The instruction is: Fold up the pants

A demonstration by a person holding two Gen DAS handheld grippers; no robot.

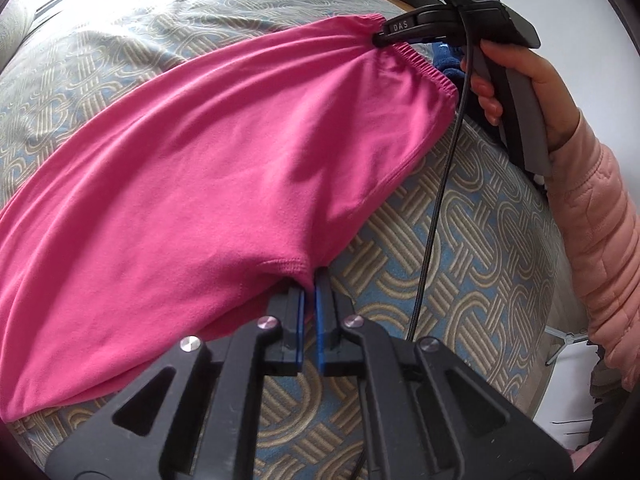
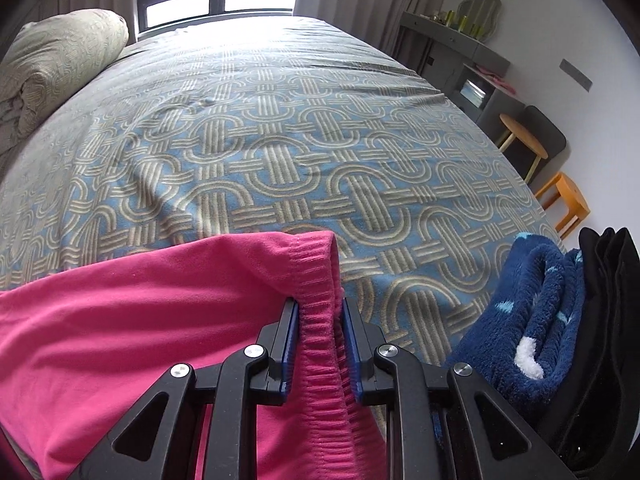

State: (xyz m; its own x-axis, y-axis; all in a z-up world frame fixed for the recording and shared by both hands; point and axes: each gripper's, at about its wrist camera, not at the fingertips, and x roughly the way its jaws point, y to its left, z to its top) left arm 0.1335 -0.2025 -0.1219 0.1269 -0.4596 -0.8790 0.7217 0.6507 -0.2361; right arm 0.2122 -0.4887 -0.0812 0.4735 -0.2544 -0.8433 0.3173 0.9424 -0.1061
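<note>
Pink pants [image 1: 208, 168] lie spread across a bed [image 1: 460, 248] with a blue and tan patterned cover. My left gripper [image 1: 310, 284] is shut on the pants' near edge at the crotch seam. My right gripper [image 1: 378, 38] shows at the top right of the left wrist view, shut on the elastic waistband [image 1: 424, 68]. In the right wrist view the right gripper [image 2: 320, 304] pinches the ribbed waistband [image 2: 320, 280] between its blue pads, with the pink pants [image 2: 120, 312] trailing to the left.
A folded dark blue fleece garment [image 2: 528, 312] and a black garment [image 2: 604, 300] sit at the bed's right edge. A pillow [image 2: 52, 60] lies at the far left. Stools [image 2: 520, 140] and a grey cabinet [image 2: 460, 48] stand by the wall.
</note>
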